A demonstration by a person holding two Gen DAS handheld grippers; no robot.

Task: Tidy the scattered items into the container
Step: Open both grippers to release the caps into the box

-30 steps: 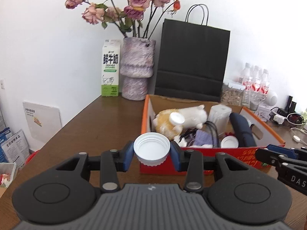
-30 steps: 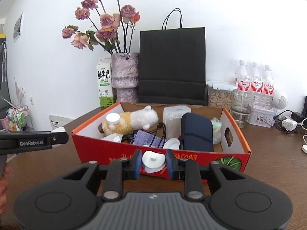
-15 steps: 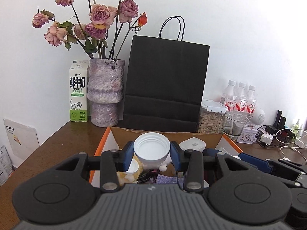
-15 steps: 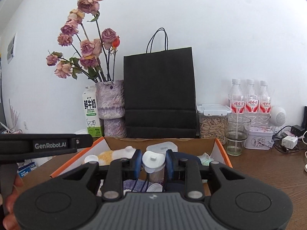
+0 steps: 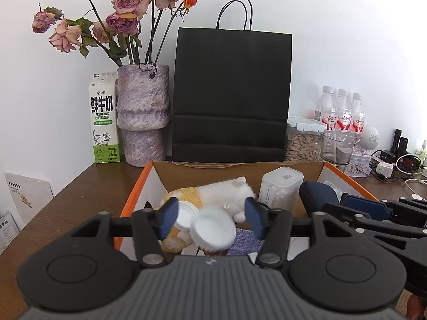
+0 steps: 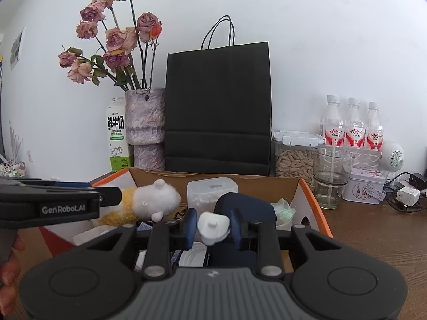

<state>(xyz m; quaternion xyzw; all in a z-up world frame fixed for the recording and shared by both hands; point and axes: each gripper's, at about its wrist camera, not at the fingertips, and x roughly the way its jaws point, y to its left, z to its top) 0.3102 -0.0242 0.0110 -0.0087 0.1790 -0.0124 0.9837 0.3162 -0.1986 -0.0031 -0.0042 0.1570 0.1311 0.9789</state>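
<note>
Behind the work area, a white wall is backed by a black paper bag (image 5: 230,93), a vase of dried roses (image 5: 142,114) and a milk carton (image 5: 104,117), all standing on a brown wooden table (image 5: 80,194).

An orange-rimmed cardboard box (image 5: 138,186) is positioned directly ahead of both tools and serves as the container. It is seen to hold a plush toy (image 5: 213,194), a translucent plastic tub (image 5: 280,189) and a dark blue case (image 6: 240,208).

Left gripper (image 5: 210,214): the jaws are spread wide. A white screw lid (image 5: 214,230) is observed between and below them, tilted, touching neither pad, over the box interior. It is judged to be released; whether it has settled on the contents cannot be told.

Right gripper (image 6: 210,225): the jaws stand close about a small white cap (image 6: 213,226) with a nub on top. Contact is evident on the right side, while a narrow gap appears on the left; a firm clamp cannot be confirmed. The cap is held above the box, over the blue case.

Step in hand: depositing both items into the box. The next move is judged to call for the right jaws to be opened fully, after which both tools are to be withdrawn clear of the rim.

Differences between views: the screw lid is shown only in the left view. A glass cup (image 6: 332,176), a jar of seeds (image 6: 293,157) and three water bottles (image 6: 352,128) are shown more fully in the right view, as is the left tool's branded side.
</note>
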